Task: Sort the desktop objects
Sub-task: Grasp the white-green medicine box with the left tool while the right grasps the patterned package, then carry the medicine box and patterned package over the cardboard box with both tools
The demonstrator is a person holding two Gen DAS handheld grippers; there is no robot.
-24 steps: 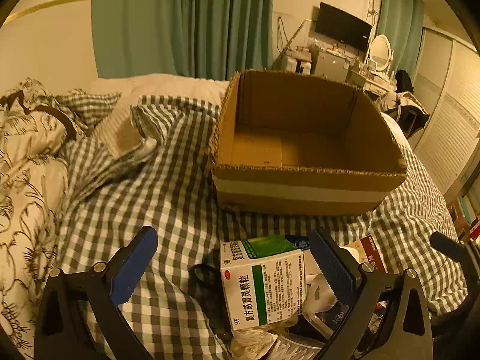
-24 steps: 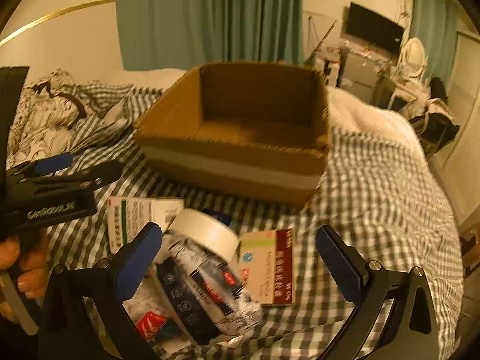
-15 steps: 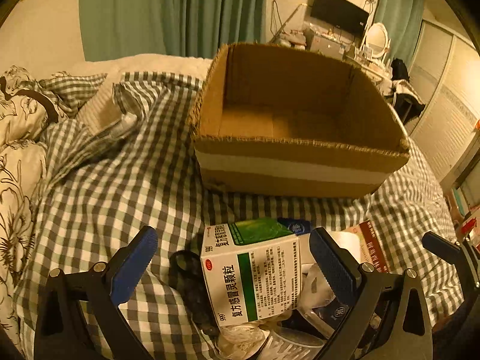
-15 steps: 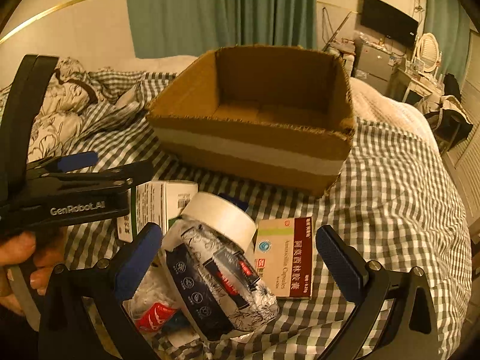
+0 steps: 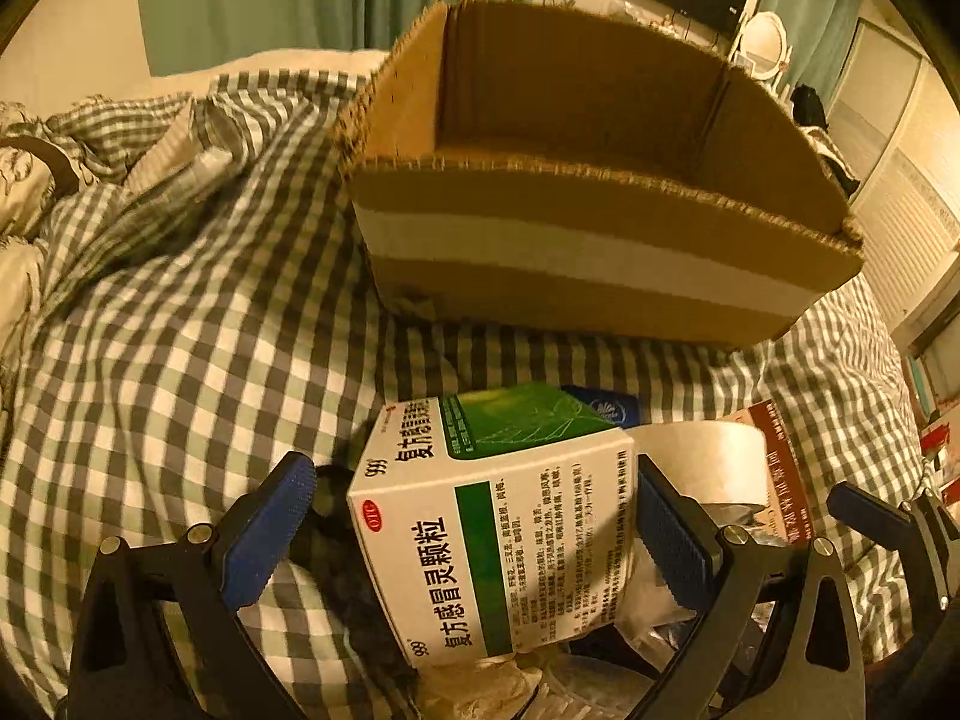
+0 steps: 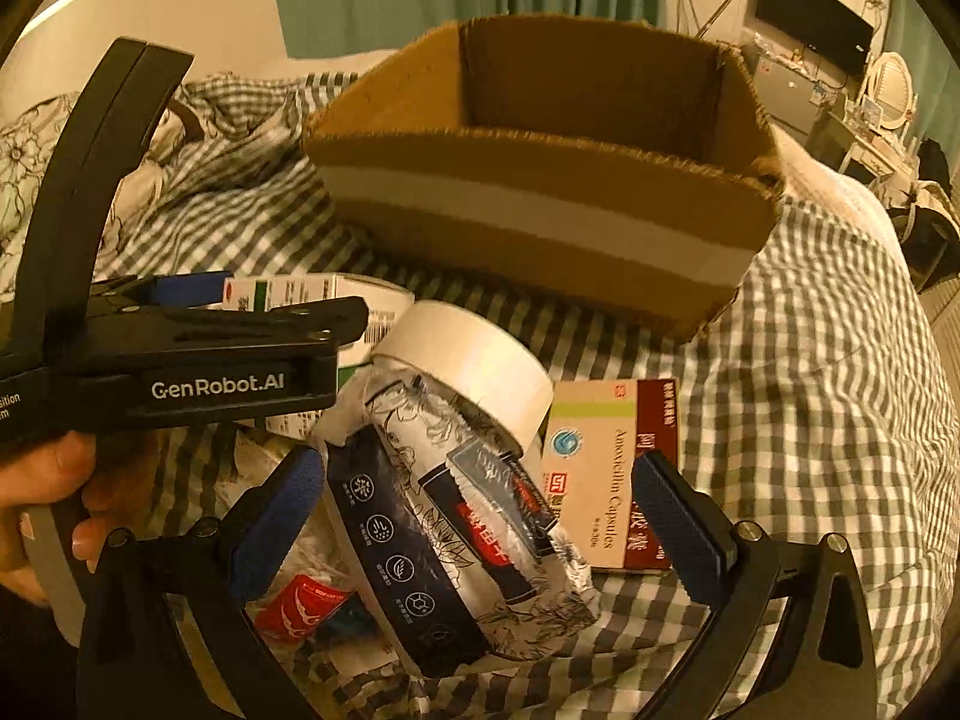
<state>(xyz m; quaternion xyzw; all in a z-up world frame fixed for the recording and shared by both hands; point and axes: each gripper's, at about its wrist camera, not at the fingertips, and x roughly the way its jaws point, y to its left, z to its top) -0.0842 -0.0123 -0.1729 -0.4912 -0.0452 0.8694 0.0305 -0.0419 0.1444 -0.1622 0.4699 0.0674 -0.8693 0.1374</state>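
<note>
left tool [image 5: 474, 531] released, straddling medicine box [image 5: 498, 534] | right tool [image 6: 480, 522] released, straddling pouch [image 6: 456, 534]

Cardboard box [image 5: 588, 252]: floor hidden behind its near wall. Dark object [image 5: 336, 546] left of the white-and-green medicine box [image 5: 498, 540], unidentifiable. Red-labelled packet [image 6: 300, 606] mostly covered by the patterned pouch [image 6: 456, 540]. Person's hand [image 6: 42, 498] cut by frame edge.
</note>
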